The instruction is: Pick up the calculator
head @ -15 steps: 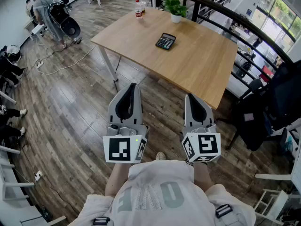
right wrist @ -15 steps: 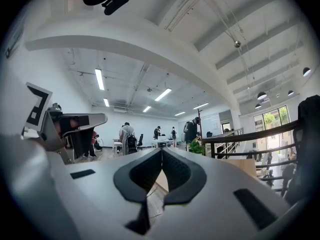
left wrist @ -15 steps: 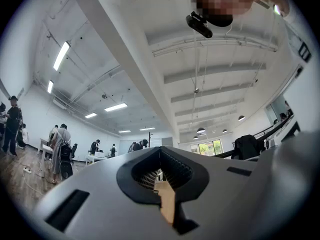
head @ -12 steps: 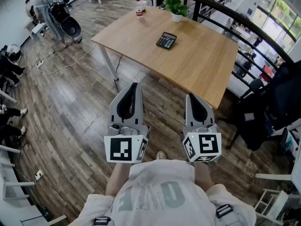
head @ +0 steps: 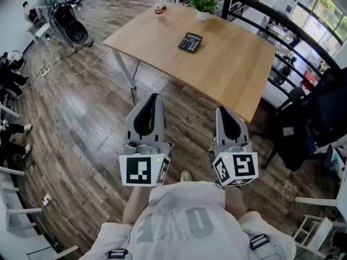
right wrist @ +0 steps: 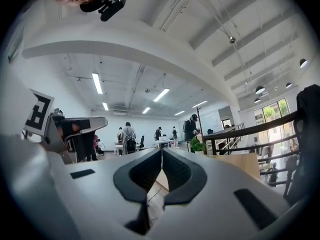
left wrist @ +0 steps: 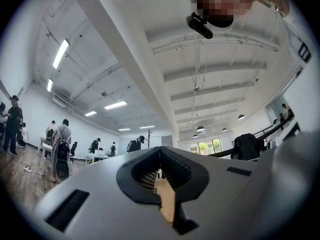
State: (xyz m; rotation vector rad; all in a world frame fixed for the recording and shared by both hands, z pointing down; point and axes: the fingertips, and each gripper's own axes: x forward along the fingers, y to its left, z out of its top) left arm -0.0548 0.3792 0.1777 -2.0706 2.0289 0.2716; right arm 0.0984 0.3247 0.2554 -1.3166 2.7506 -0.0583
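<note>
**Approach phase, seen from above.** The calculator (head: 190, 42) lies flat on the wooden surface (head: 230, 69), toward its far side. It is well apart from both tools and short of the potted plant (head: 202, 5) and bottle (head: 158, 7) at the far edge. The left tool (head: 154, 98) and right tool (head: 223, 111) are held close to the person's body over the plank floor (head: 81, 118). The jaws of each are closed together with nothing between them. Judged from this layout, the step calls for closing the distance first. One tool's jaws should then part before descent, line up across the calculator's narrower span, and come in low, because the body looks thin and sits flush.
</note>
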